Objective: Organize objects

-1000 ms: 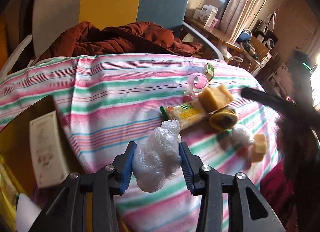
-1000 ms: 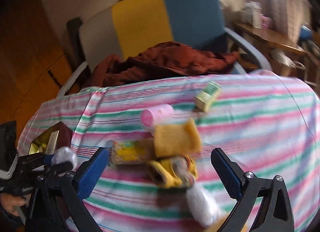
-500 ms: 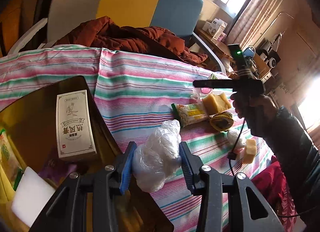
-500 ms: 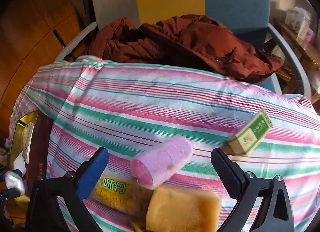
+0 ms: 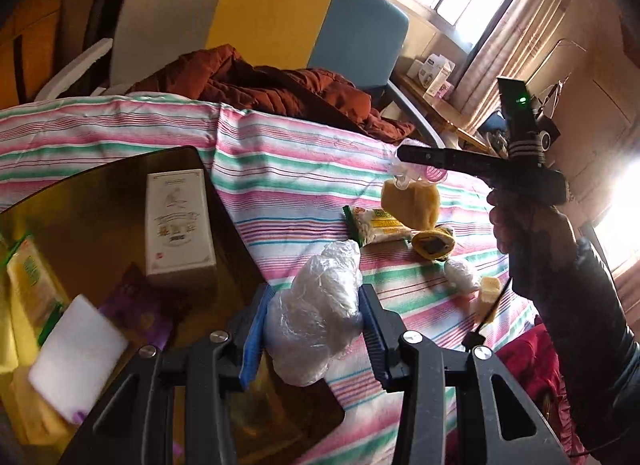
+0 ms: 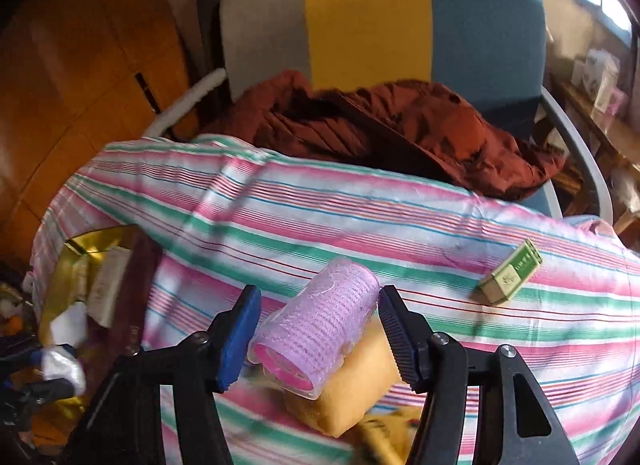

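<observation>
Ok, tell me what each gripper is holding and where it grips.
The left gripper pinches the clear plastic bundle across its middle. The right gripper's jaws, just closing, flank the pink hair roller; no firm grip shows.

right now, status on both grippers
Left gripper shut on plastic-wrapped bundle, above gold box. Right gripper closing around pink hair roller. Nothing blocking.

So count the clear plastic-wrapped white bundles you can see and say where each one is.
2. One plastic-wrapped bundle is clamped in the left gripper over the gold box's edge; a smaller bundle lies on the striped cloth. Others may be hidden.
</observation>
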The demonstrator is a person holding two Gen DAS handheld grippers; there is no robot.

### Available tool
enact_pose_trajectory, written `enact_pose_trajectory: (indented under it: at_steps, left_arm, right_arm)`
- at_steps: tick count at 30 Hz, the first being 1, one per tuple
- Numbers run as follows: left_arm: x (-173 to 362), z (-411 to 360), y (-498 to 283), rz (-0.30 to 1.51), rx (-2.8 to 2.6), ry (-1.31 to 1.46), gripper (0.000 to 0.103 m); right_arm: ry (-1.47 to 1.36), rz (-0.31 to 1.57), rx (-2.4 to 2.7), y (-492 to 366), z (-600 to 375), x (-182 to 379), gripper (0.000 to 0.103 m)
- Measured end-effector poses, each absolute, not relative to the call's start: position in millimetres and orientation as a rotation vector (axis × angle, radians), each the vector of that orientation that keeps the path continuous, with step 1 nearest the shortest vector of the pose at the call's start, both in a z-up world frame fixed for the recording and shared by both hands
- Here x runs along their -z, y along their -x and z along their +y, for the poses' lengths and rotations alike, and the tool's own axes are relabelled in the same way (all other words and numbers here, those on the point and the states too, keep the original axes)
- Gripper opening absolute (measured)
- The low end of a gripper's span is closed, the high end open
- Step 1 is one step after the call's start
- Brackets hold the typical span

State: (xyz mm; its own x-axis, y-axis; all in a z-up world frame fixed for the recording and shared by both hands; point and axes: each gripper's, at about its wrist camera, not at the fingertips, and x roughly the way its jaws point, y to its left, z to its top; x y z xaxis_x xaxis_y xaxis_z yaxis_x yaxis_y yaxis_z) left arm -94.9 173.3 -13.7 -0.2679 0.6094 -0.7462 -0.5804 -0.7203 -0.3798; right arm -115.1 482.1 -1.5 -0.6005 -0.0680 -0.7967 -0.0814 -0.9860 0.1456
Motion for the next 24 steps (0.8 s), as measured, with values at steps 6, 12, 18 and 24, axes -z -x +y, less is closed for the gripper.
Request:
enact_pose_trajectory:
  at_steps: [6,12,18,24]
  left_arm:
    - [3,128,80,-0.085,-2.101,1.198,0.043]
    - [6,75,69,-0.139,-2.165,1.218,0.043]
    - [13,42,58,-0.189,-2.185,1.225,0.043]
    - [11,43,49,-0.202,-2.171,1.201,0.043]
  right_arm:
    - [1.333,0.26,-2.937,104,416,-28,0.061]
    - [1.327,0.291,-3.017,104,358,-39,0.061]
    - [1.375,0.341,-2.884,81,350,-26,0.033]
    - [1.418,0.499,-2.743,56,374,-3,0.031]
